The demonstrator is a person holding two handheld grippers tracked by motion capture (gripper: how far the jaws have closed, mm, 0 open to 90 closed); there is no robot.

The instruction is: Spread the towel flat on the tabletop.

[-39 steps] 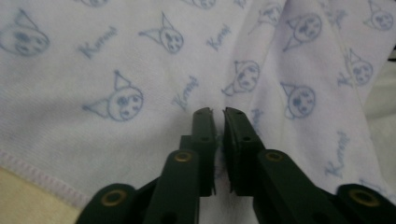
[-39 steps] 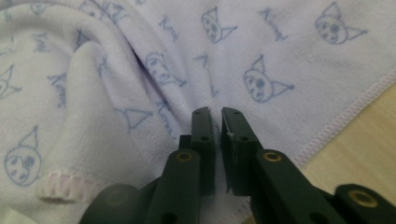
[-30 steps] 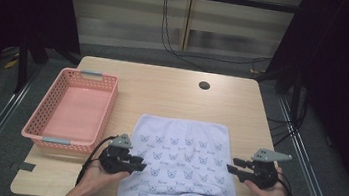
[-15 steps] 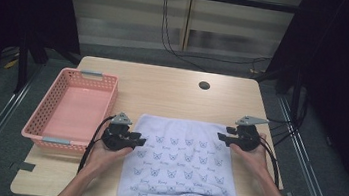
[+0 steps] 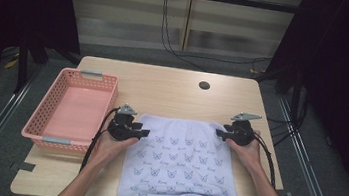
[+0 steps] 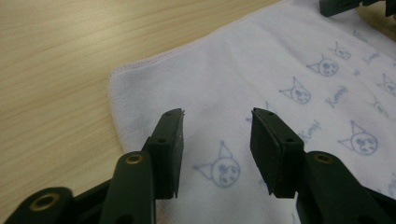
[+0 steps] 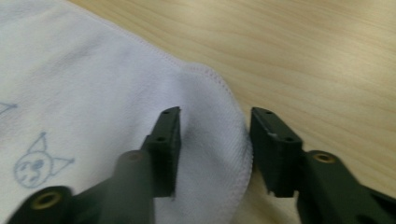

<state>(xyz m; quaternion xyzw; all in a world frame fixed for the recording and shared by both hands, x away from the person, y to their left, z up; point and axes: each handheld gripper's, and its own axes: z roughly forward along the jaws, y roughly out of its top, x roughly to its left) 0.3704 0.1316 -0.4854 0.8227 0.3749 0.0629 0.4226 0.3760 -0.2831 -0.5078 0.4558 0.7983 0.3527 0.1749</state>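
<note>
High view: a person's two forearms are reaching in from the near edge of a light wooden worktop (image 5: 163,89), each hand holding a black claw at a far corner of a white towel (image 5: 179,169) printed with small blue cat faces. The towel is lying flat across the near middle of the worktop, its near end hanging over the edge. The left claw (image 5: 142,133) is sitting at the towel's far left corner, and the right claw (image 5: 220,132) is sitting at the far right corner. In the left gripper view, the left claw (image 6: 215,140) is standing with its jaws apart over the cloth, just inside the hemmed corner, with a printed cat face (image 6: 223,169) showing between them. In the right gripper view, the right claw (image 7: 215,140) is likewise spread apart, straddling the towel's rounded corner edge (image 7: 233,140), one jaw over the cloth and the other over bare wood. A pink plastic basket (image 5: 50,105) is sitting to the left of the towel, just beside the left hand (image 5: 111,145).
</note>
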